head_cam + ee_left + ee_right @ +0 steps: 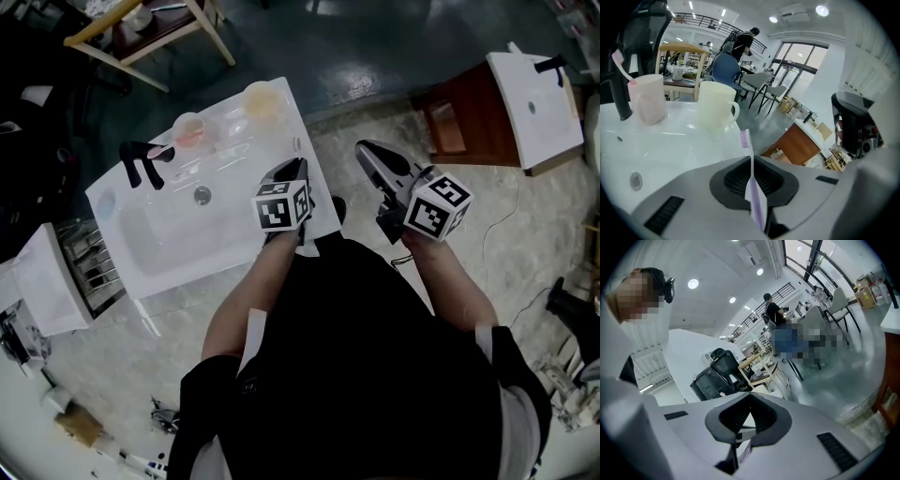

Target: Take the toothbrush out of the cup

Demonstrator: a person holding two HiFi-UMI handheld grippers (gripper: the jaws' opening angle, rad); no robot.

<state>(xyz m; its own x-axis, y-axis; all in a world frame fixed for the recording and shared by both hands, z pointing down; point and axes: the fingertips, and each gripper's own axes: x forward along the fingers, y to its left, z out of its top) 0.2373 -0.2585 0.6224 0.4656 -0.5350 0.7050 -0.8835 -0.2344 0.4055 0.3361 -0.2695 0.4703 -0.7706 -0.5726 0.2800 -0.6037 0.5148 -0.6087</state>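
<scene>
Overhead, the left gripper hovers at the washbasin's rim; its own view shows its jaws clamped on the purple toothbrush, clear of the cream cup and pink cup, a thin handle that could swivel or slip if jolted; the right gripper's view shows its jaws closed together on nothing.

Colour reference, as I see it:

- My left hand-held gripper and my right hand-held gripper: grey bodies, black ribbed pads.
- Each marker cube: black squares on white.
- Toothbrush: lilac and white handle, pinkish-lilac bristles.
- Cup: pale pink.
- Second brush: pink.
- Mug: cream.
- Faucet: black.
- Worktop with basin: glossy white.
- Cabinet: reddish brown.
- Floor: dark teal, with beige marbling nearer me.
</scene>
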